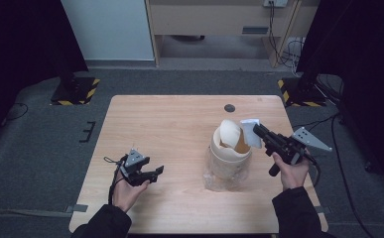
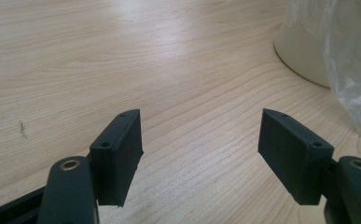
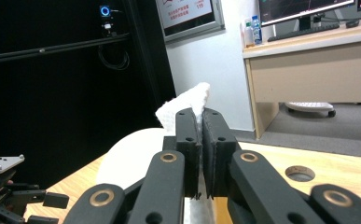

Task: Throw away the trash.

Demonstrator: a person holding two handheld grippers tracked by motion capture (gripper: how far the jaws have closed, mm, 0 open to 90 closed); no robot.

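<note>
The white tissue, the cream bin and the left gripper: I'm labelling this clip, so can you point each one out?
white tissue [image 3: 187,105], right gripper view, on the part sticking up above the shut jaws.
cream bin [image 1: 226,161], high view, on its side wall.
left gripper [image 2: 199,156], left gripper view, midway between its open fingertips.

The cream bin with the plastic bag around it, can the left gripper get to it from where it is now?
Probably yes. The left gripper is open and empty, and only bare table lies between it and the bin. The right gripper, above the bin, holds a tissue clear of that path.
</note>
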